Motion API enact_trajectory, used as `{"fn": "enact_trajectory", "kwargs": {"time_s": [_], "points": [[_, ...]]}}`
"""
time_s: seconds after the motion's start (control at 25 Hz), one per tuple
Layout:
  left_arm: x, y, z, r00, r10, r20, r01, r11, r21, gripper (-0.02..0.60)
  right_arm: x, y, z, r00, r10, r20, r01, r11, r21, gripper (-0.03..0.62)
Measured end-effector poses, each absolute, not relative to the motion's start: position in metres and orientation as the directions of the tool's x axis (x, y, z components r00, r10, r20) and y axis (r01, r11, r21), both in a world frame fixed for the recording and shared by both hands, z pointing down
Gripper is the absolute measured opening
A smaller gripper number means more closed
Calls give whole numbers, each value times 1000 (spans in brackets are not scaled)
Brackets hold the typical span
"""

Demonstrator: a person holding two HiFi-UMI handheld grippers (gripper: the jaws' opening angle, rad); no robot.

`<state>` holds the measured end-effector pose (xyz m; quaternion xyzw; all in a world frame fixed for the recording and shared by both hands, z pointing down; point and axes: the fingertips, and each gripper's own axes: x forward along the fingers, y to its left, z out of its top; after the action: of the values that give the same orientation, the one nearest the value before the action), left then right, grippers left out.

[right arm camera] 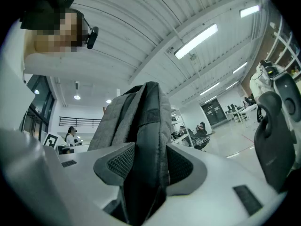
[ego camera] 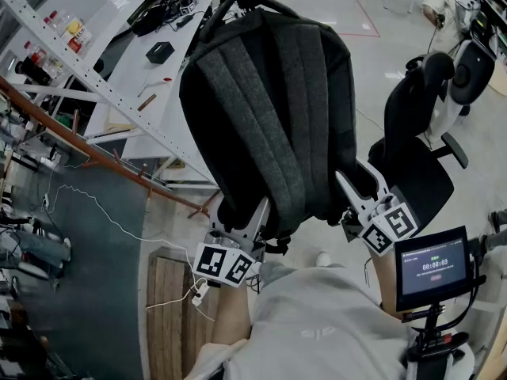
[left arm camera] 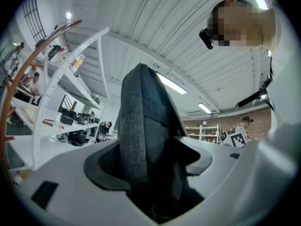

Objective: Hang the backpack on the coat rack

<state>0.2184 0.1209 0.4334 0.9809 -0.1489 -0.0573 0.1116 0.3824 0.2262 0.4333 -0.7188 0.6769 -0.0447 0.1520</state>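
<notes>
While left gripper [ego camera: 242,226] and right gripper [ego camera: 360,195] pinch the backpack [ego camera: 269,93], it seems closed.

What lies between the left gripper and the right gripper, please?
The lower part of the backpack, seen in the head view; the left gripper and the right gripper each grip it.

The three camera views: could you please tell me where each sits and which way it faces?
Head view: on the person's head, looking steeply down at the backpack, left gripper and right gripper; their grey top shows.
Left gripper view: on the left gripper, looking along its jaws, clamped on the backpack, towards the ceiling; the person's head camera shows.
Right gripper view: likewise on the right gripper.
Shared: all three show the backpack.
</notes>
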Motion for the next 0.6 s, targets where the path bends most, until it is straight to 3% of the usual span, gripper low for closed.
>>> {"fn": "enact_trajectory", "kwargs": {"time_s": [0.6], "points": [[31,-3,426,838,-538,-89,-503,-826,252,314,214,57,421,-182,-975,-131,-940,212,-266,210]]}}
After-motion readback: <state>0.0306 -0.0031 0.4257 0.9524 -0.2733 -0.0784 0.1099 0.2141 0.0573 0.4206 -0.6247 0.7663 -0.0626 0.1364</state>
